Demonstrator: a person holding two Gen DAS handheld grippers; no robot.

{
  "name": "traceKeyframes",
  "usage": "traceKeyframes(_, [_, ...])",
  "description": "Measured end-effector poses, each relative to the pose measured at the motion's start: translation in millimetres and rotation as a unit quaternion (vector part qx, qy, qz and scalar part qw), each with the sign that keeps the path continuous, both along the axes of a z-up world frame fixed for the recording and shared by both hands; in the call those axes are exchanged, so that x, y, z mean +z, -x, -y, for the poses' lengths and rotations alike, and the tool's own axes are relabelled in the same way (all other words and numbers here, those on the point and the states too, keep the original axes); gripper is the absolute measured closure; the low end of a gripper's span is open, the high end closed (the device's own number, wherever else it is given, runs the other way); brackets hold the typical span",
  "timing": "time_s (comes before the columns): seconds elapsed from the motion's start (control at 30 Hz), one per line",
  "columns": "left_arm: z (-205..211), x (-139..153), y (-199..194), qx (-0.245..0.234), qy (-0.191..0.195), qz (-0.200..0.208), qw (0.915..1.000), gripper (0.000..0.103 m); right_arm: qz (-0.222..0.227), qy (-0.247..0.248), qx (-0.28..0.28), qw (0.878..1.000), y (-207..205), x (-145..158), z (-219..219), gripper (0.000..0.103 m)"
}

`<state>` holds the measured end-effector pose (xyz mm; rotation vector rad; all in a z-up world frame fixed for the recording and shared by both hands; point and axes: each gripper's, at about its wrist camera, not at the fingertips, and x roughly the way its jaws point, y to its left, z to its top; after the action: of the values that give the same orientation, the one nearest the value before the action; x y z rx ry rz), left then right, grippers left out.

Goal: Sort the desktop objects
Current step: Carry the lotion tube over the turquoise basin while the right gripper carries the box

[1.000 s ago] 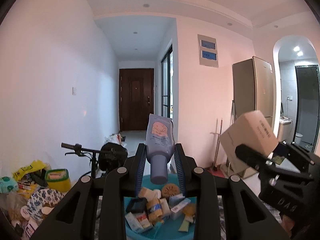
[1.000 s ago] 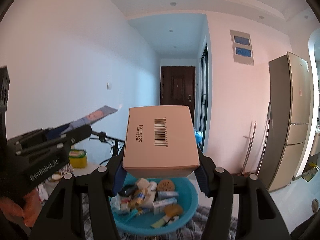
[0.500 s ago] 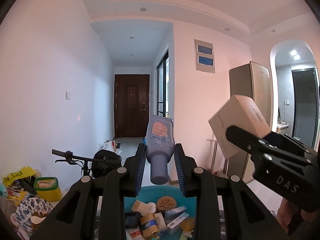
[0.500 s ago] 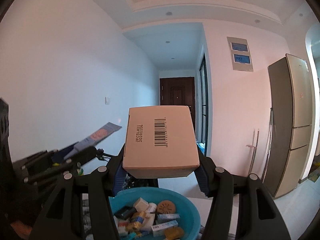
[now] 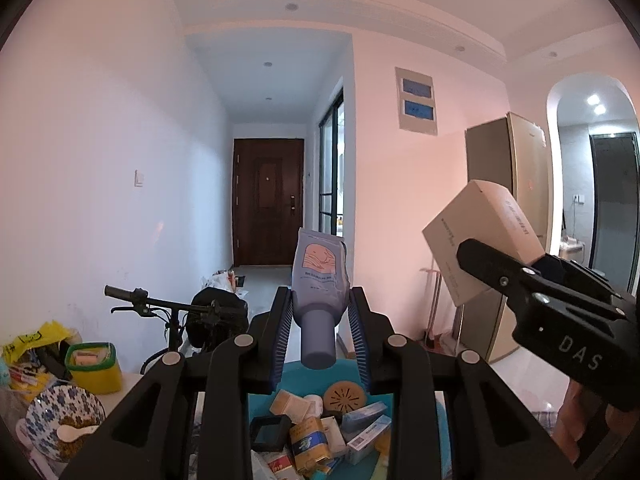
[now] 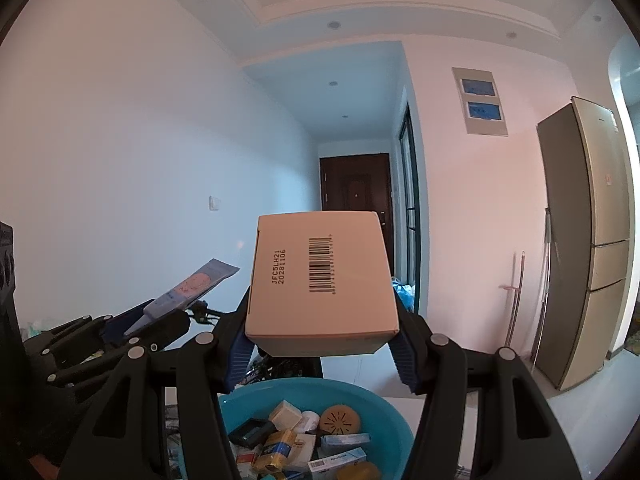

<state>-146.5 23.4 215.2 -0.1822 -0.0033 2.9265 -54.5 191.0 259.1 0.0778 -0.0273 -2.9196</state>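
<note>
My left gripper (image 5: 319,318) is shut on a pale blue tube (image 5: 320,280), cap towards the camera, held above a blue basin (image 5: 438,408) full of several small boxes and packets. My right gripper (image 6: 322,330) is shut on a tan cardboard box (image 6: 320,276) with a barcode, held above the same basin (image 6: 384,408). The box (image 5: 480,236) and right gripper (image 5: 496,276) show at the right of the left wrist view. The tube (image 6: 192,286) and left gripper (image 6: 160,320) show at the left of the right wrist view.
At the left are a yellow tub with a green rim (image 5: 93,366), a blue patterned bowl with a spoon (image 5: 64,416) and yellow bags (image 5: 28,338). A bicycle (image 5: 176,316) stands behind. A fridge (image 6: 588,236) stands at the right. A checked cloth (image 5: 542,416) lies under the basin.
Both grippers have risen and tilted upward with their objects; the basin sits lower in both views. The tube and box stay gripped.
</note>
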Motion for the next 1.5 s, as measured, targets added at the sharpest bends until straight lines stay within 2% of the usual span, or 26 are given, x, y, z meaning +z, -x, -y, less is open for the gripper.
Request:
traceKeyframes(0.3, [11.7, -13.6, 31.1, 0.019, -0.016, 0.038, 0.999, 0.072, 0.03, -0.001, -0.006, 1.0, 30.8, -10.4, -2.3, 0.045])
traceKeyframes(0.67, [3.1, -45.2, 81.2, 0.004, -0.007, 0.109, 0.994, 0.072, 0.096, -0.013, -0.018, 0.995, 90.6, -38.8, -5.4, 0.045])
traceKeyframes(0.77, [1.3, -56.0, 95.7, 0.024, 0.007, 0.123, 0.9921, 0.072, 0.112, -0.014, -0.022, 0.993, 105.2, -47.6, -7.3, 0.045])
traceKeyframes(1.03, [1.4, -86.3, 132.8, 0.034, 0.023, 0.177, 0.9833, 0.072, 0.162, -0.02, -0.021, 0.986, 133.0, -75.4, -4.8, 0.045])
traceKeyframes(1.17, [0.0, -98.9, 145.8, 0.019, 0.019, 0.207, 0.9781, 0.072, 0.183, -0.023, -0.013, 0.983, 142.6, -85.0, -3.1, 0.045])
traceKeyframes(1.5, [2.2, -123.4, 169.1, 0.027, 0.024, 0.26, 0.9651, 0.072, 0.226, -0.026, -0.017, 0.974, 163.9, -107.0, -7.6, 0.046])
